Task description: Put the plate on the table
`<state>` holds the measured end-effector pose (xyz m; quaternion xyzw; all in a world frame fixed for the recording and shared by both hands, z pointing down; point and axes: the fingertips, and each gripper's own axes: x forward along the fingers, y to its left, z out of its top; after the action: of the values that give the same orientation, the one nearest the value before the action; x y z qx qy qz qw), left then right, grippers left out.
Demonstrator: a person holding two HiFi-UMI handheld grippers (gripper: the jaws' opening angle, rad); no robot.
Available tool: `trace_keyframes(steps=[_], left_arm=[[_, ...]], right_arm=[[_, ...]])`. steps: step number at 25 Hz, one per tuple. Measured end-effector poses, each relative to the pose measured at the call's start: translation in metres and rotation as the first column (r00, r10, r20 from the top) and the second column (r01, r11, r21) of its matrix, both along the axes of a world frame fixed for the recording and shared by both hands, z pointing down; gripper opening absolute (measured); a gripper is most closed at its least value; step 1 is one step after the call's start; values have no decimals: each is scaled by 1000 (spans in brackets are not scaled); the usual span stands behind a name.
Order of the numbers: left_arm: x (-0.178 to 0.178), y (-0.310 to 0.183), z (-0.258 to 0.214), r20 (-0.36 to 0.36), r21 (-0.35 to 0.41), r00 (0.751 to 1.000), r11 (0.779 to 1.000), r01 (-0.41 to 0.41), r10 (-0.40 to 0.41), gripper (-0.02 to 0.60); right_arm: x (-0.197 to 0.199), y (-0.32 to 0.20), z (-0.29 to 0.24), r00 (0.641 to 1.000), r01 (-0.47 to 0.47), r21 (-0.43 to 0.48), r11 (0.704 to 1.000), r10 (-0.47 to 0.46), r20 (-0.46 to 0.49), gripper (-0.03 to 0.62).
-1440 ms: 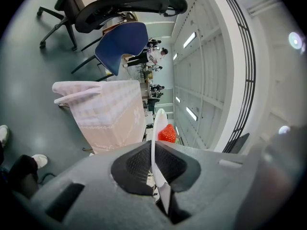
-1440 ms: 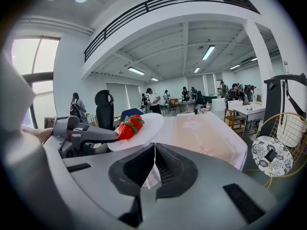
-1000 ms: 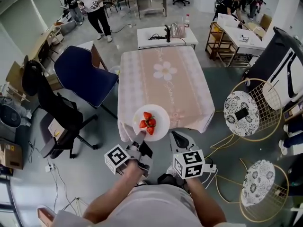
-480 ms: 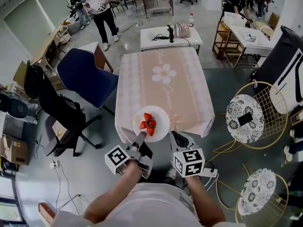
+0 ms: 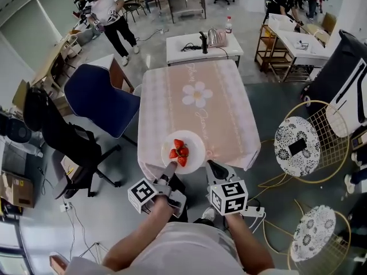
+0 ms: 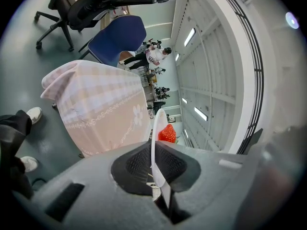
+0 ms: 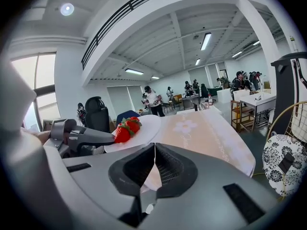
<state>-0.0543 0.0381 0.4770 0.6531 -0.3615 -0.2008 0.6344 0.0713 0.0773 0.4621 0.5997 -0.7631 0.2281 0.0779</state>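
At the near edge of the table (image 5: 198, 110): the plate (image 5: 194, 144) is hanging level over the pink cloth, carrying strawberries (image 5: 179, 152).
Left gripper (image 5: 170, 168): its jaws are pinching the plate's near rim.
Right gripper (image 5: 215, 169): its jaws are resting together, holding nothing, just beside the plate.

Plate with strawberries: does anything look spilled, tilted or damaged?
Nothing stands out. The strawberries all sit on the plate, which the left gripper pinches by its rim; none lie on the tablecloth.

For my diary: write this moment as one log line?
left gripper: shut on plate | right gripper: shut, empty | strawberries: on plate
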Motion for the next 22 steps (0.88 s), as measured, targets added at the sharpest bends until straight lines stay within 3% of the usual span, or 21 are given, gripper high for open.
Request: trace_keyframes(steps=[13,22], left_arm=[[-21,-118,21,-55,-55,997,997,-60,57,18],[-43,-174,25,-106,-74,990,992,-100,92,18]], right_arm=[[-29,-109,9,998,-57,-71,996,54,-45,5],[-56,-154,10,992,-92,-113,989,81,-98,5]])
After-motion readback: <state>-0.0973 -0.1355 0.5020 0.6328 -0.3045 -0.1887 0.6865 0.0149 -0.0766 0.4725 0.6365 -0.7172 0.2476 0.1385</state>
